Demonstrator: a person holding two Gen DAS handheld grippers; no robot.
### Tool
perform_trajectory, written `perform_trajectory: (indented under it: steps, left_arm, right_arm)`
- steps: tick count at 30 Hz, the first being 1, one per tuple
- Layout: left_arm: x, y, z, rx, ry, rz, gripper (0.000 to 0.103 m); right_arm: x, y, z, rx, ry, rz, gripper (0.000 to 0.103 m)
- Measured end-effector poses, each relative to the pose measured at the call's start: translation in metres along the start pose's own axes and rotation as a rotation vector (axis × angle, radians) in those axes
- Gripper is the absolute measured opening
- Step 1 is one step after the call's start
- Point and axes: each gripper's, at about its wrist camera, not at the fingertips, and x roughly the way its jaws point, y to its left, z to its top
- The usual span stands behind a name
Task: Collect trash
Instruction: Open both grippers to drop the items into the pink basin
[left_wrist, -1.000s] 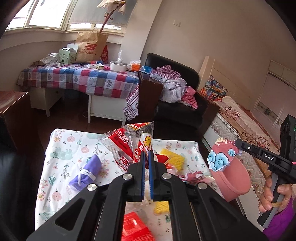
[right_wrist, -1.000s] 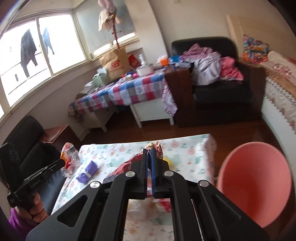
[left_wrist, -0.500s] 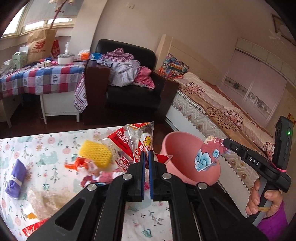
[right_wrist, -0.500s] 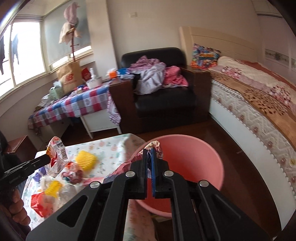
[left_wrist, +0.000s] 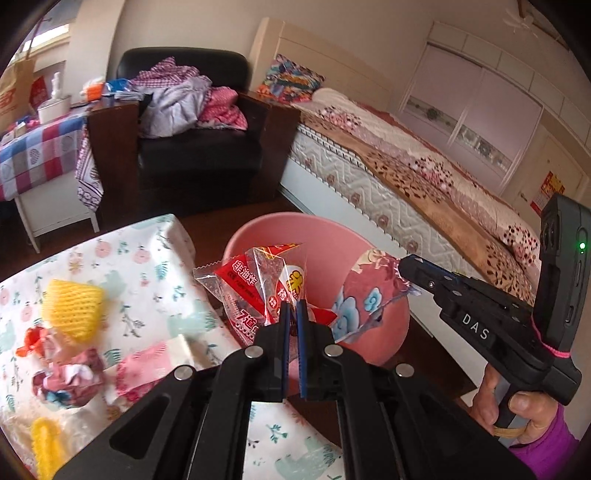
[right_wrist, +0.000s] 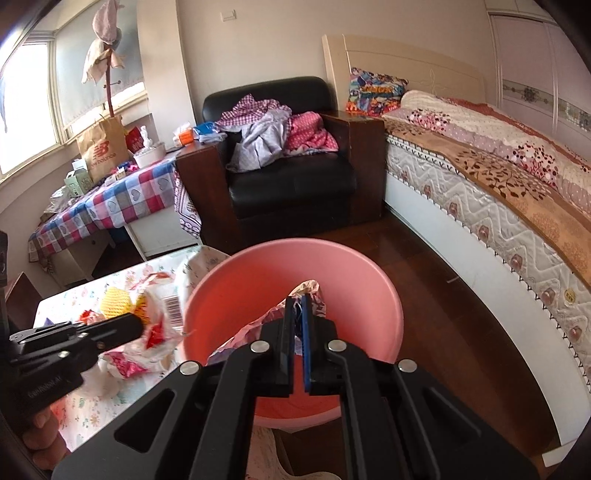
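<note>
Wrappers (left_wrist: 255, 284) in both grippers' fingers (left_wrist: 284, 321) above pink bin (right_wrist: 236, 280).

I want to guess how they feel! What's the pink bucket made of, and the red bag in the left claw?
Pink bucket: probably plastic; smooth, matte, one even colour. Red bag in the left claw: thin crinkly plastic film, with clear, glossy, creased edges.

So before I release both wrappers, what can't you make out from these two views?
- Bottom of the pink bin: in the right wrist view the right gripper and its patterned wrapper cover it; in the left wrist view the red-and-clear wrapper does.
- Left gripper: its fingertips are buried in that wrapper.
- Trash on the floral tablecloth: cut off by the left edge and the gripper body.
- Wrapper print: too small to read.
</note>
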Motion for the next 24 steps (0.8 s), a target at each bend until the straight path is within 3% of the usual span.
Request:
perform_trajectory:
  steps: [4,12,15,17,18,20,22,24]
  left_arm:
    - [0.023,-0.009,-0.001,0.018,0.041,-0.002,0.004]
    - [0.033,-0.013,-0.001,0.022,0.035,-0.011,0.009]
    - [0.028,-0.007,0.002,0.002,0.015,-0.024,0.022]
    - [0.023,-0.004,0.004,-0.012,-0.001,-0.036,0.036]
    - [0.019,-0.003,0.006,-0.016,-0.008,-0.038,0.036]
    - [0.013,0.0,0.008,-0.024,-0.023,-0.042,0.036]
    - [0.003,0.002,0.01,-0.034,-0.036,-0.048,0.036]
    - [-0.007,0.005,0.011,-0.043,-0.054,-0.047,0.036]
  right_arm:
    - [0.007,0.0,-0.003,-0.006,0.012,-0.019,0.003]
    - [0.015,-0.004,-0.007,-0.004,0.036,-0.051,0.004]
    - [0.016,-0.007,-0.006,0.008,0.035,-0.05,0.004]
    - [0.015,-0.008,-0.006,0.01,0.029,-0.049,0.004]
    - [0.014,-0.008,-0.005,0.009,0.028,-0.047,0.005]
    - [0.013,-0.009,-0.004,0.009,0.023,-0.048,0.009]
    - [0.01,-0.009,-0.004,0.014,0.013,-0.044,0.026]
    - [0.008,-0.01,-0.004,0.018,0.002,-0.044,0.03]
